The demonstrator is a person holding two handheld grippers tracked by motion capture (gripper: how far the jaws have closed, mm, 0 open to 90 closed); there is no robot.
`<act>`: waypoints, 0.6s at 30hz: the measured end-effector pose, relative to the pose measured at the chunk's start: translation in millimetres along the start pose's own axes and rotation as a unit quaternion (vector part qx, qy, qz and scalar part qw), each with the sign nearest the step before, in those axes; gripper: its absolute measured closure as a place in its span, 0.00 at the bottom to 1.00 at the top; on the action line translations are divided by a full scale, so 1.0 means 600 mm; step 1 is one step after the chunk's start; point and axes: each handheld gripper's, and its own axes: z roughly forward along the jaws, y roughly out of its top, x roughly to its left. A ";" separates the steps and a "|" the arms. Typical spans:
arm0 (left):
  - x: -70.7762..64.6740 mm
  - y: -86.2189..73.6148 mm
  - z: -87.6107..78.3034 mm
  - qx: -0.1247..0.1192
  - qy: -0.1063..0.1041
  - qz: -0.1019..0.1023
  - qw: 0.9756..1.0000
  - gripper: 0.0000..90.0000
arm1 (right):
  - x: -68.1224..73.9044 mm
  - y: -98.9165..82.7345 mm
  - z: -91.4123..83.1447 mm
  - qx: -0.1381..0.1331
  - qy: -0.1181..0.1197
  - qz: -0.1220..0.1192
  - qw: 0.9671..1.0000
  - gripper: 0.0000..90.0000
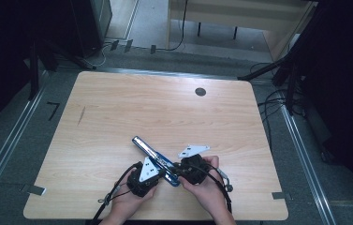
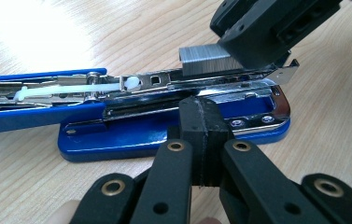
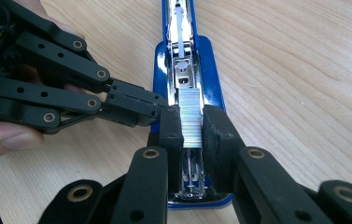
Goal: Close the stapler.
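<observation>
On the wood counter (image 1: 118, 108), near its front edge, lies an open stapler (image 3: 211, 79). The right hand-held gripper (image 3: 192, 123) pinches the staples (image 3: 190, 116); the left hand-held gripper (image 2: 205, 128), closed and empty, steadies the base. Lower the staples straight into the track.

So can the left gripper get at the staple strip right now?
Probably not: the right gripper is clamped on the staple strip over the stapler channel, covering its sides; the left gripper is shut against the base.

Stapler (image 3: 211, 60) blue w/ chrome, staples (image 3: 191, 116) silver, tongs (image 3: 192, 135) black, table (image 1: 165, 112) light wood-grain.
</observation>
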 end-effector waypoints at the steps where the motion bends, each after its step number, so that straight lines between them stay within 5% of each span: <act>1: 0.000 0.000 0.000 0.000 0.000 0.000 1.000 1.00 | 0.000 0.000 -0.001 -0.002 -0.001 -0.003 1.000 0.89; 18: -0.001 0.000 0.000 -0.001 0.001 -0.001 1.000 1.00 | 0.008 0.007 0.003 0.021 -0.010 -0.020 1.000 0.89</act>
